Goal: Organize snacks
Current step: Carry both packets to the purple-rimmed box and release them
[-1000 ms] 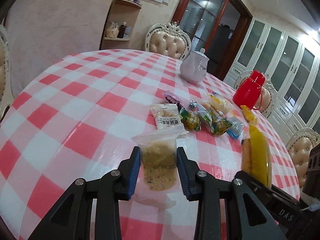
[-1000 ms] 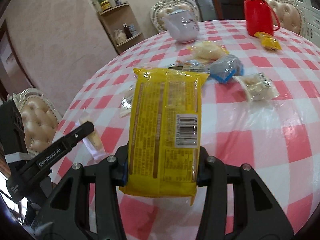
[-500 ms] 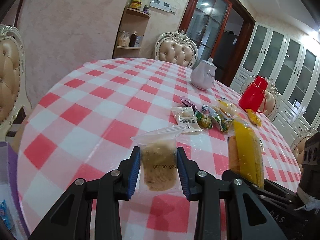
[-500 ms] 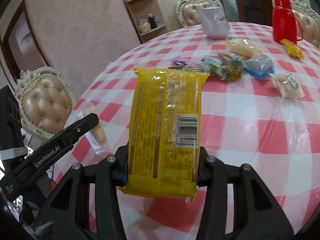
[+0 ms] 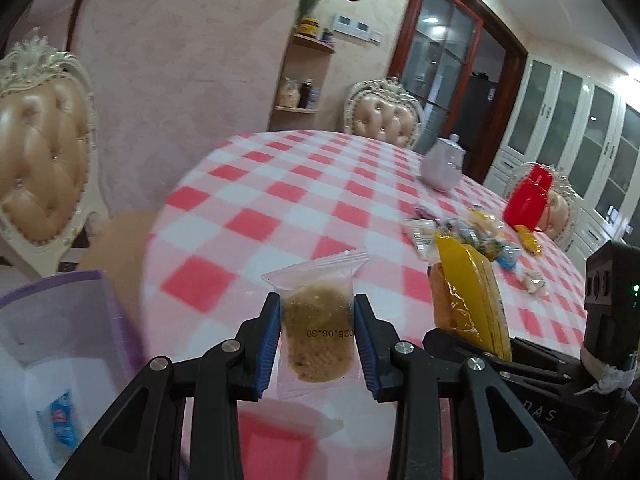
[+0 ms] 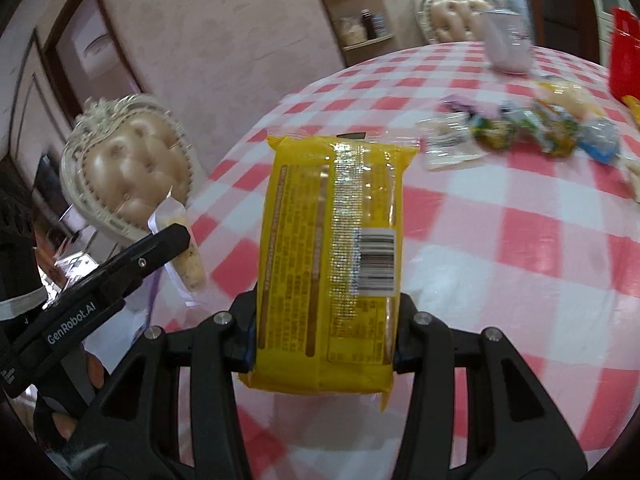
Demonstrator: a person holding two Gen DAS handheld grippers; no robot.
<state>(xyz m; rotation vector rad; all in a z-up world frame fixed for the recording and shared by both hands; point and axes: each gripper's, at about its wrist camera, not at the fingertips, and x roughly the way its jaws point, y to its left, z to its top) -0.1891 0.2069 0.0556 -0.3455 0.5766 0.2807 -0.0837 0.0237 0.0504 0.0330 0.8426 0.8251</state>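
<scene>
My left gripper (image 5: 316, 320) is shut on a clear packet of a brown crumbly snack (image 5: 318, 332), held above the near edge of the red-checked table (image 5: 280, 192). My right gripper (image 6: 326, 320) is shut on a long yellow snack pack (image 6: 332, 248), also lifted above the table; the pack shows in the left wrist view (image 5: 468, 292) to the right of my left gripper. The left gripper and its packet (image 6: 186, 256) appear at the left in the right wrist view. A cluster of loose snacks (image 6: 520, 128) lies on the table's far right.
A white box with a purple rim (image 5: 60, 340) stands low at the left, off the table, with a blue packet (image 5: 60, 424) inside. A tufted chair (image 5: 40, 160) stands beside it. A pale teapot (image 5: 442, 168) and a red flask (image 5: 528, 200) stand far across the table.
Both grippers have pulled back and swung left with their snacks still held. The table's near edge, the chair and the white box have come into view.
</scene>
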